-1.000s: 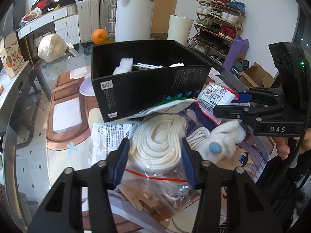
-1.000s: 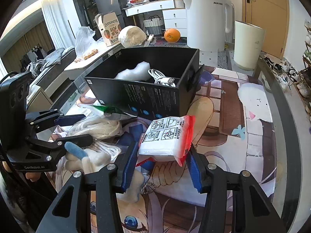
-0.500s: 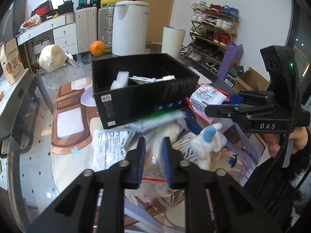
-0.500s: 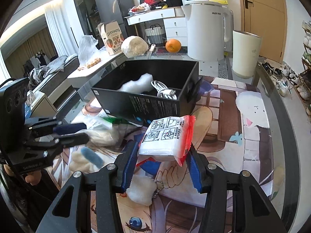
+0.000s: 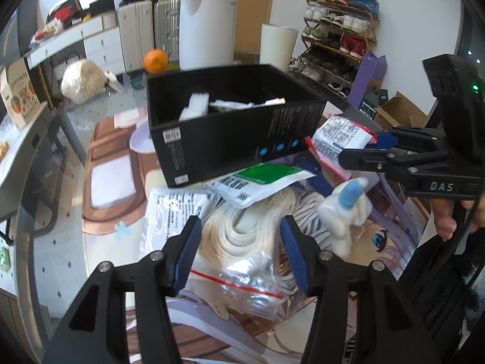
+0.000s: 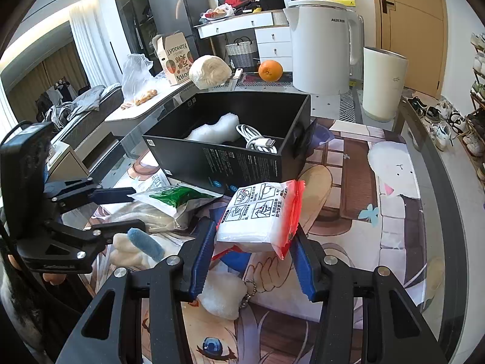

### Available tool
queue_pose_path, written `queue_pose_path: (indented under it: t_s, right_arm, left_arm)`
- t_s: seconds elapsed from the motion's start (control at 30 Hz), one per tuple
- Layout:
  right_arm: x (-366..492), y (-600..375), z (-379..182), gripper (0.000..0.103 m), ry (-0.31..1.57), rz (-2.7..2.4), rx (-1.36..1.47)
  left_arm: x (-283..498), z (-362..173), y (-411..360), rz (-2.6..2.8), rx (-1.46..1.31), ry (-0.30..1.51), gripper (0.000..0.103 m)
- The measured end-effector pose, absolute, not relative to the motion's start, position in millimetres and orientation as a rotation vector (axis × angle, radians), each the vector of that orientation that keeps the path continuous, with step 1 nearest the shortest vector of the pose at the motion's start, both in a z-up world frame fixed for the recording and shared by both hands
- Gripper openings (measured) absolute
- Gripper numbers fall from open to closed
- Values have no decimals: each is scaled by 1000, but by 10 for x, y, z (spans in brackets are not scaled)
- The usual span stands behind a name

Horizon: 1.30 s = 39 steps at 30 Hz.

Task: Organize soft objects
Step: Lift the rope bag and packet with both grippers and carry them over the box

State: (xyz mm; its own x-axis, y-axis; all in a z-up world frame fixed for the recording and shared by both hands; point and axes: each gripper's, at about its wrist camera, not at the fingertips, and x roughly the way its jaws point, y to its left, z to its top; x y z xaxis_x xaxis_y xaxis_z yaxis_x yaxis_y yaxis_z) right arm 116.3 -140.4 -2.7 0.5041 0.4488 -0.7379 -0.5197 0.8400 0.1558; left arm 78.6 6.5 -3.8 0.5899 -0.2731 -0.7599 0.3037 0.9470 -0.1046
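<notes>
White walls, wooden door point(image 6: 407, 27), shoe rack point(image 5: 339, 39), white drawers point(image 5: 100, 45), dark fridge point(image 6: 169, 21), curtains point(image 6: 88, 51).

A glass table point(image 6: 436, 182) carries a printed cartoon mat point(image 6: 357, 212). On the mat, a black box point(image 6: 242, 157) stands in the middle. Near it lie a green-labelled packet point(image 5: 260, 182), a white packet point(image 5: 175, 212), a bag of white rope point(image 5: 245, 242) and a plush toy point(image 5: 342, 212). At the far end stand an orange point(image 6: 270, 70) and a white appliance point(image 6: 321, 51).
</notes>
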Motion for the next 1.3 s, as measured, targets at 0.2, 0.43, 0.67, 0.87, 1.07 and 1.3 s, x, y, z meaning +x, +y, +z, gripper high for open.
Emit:
queue_pose_path:
  t_s: [0.2,0.43,0.67,0.87,1.07,1.3]
  right_arm:
    - [1180,-1371,-51,49,873,591,-100]
    - [1189,-1371,-62,49,878,589,-105]
    - [1199,-1382,-60,49,874,585,-106]
    - [1192,-1389,-45,49,866,586,-102]
    - [1172,-1420,4,49,845,590,-79]
    - [1146,-1433,54,49,820,591,-71]
  left_arm:
    - [933,-161,93,-329,-17,957,80]
    - [960,-193,18,-349,-18,962,59]
    - [854,-110,70,-366,-22,922,38]
    - [727,22,87,-392,-29,875,37]
    - [651,130,91,-411,-34,835,37]
    - [620,213,145,-394,-42,793,37]
